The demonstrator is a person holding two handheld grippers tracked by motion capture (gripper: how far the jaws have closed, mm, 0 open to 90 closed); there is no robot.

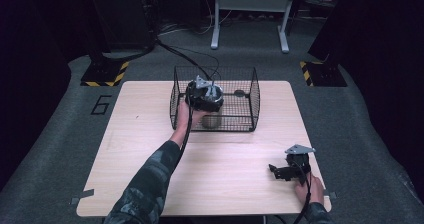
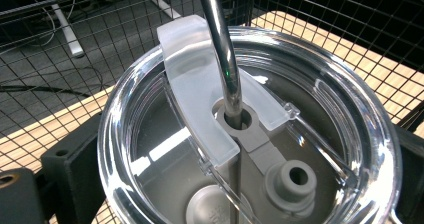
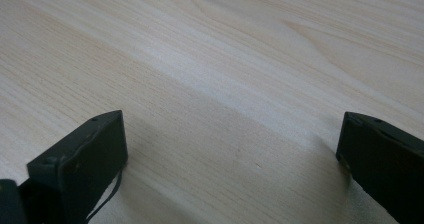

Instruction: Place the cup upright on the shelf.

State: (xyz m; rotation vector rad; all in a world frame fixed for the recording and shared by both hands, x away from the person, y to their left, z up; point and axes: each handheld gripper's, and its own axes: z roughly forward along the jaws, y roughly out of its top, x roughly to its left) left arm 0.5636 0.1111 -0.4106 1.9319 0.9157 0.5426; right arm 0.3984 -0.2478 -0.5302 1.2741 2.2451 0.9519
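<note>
A black wire basket point(image 1: 252, 91) stands at the far middle of the wooden table point(image 1: 225, 184). Inside it is a grey tumbler point(image 1: 211, 121) with a clear lid point(image 2: 125, 114) and a metal straw point(image 2: 222, 49) through the lid's hole. My left gripper point(image 1: 207, 109) reaches into the basket from above. Its black fingers point(image 2: 65, 176) sit on either side of the tumbler just under the lid, shut on it. My right gripper point(image 1: 274, 170) rests at the front right of the table, open. Bare wood lies between its jaws point(image 3: 232, 149).
A small dark thing point(image 1: 240, 92) lies at the back of the basket floor. Beyond the table are a white desk frame point(image 1: 250, 4), floor cables, and two stands with yellow-black striped bases point(image 1: 105, 76). A "6" point(image 1: 101, 104) is marked on the floor at left.
</note>
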